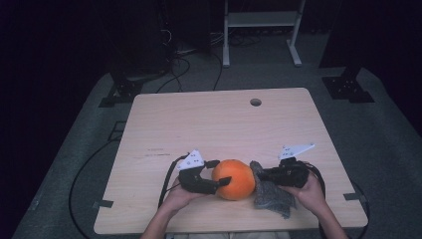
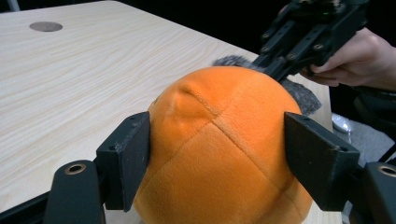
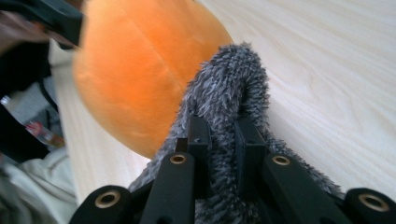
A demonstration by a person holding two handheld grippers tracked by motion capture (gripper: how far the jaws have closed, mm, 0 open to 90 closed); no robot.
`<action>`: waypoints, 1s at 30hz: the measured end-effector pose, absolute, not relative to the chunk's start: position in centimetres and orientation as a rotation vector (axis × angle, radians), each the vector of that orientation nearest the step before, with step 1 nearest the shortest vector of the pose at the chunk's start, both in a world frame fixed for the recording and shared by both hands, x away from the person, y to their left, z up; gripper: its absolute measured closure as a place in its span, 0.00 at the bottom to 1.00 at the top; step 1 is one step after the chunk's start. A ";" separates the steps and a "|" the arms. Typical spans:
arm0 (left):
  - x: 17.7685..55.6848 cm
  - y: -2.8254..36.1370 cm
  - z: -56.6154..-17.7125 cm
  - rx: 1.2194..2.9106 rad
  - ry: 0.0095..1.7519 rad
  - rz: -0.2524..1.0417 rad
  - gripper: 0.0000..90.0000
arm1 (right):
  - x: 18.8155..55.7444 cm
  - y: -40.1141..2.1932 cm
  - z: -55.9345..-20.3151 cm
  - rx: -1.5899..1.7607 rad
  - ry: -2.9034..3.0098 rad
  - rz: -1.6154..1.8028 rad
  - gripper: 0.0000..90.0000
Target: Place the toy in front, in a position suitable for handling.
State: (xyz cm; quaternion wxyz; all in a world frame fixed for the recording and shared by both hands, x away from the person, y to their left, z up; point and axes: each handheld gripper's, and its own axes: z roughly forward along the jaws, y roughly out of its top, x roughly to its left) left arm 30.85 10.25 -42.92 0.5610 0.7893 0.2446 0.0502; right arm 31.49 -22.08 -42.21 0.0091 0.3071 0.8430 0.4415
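A: The orange plush ball (image 1: 234, 179) sits near the table's (image 1: 219, 119) front edge; it looks soft, light.
B: The left gripper (image 1: 222, 180) straddles its middle, jaws spread beside it. The right gripper (image 1: 260, 174) pinches the floppy grey fuzzy cloth (image 1: 268, 196).

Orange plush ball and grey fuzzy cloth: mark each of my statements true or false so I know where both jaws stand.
1. The right gripper has its jaws clamped on the grey fuzzy cloth. True.
2. The orange plush ball sits between the left gripper's jaws. True.
3. The ball lies at the far edge of the table, beside the round hole. False: it lies near the person's edge, far from the hole.
4. The grey cloth lies on the ball's left in the high view. False: on its right, against the ball.
5. The left gripper's jaws are fully shut. False: they stand apart, one on each side of the ball.
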 end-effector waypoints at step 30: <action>29.8 9.2 -42.3 1.838 0.430 0.061 0.24 | 30.3 -21.3 -39.5 0.860 2.574 1.494 0.87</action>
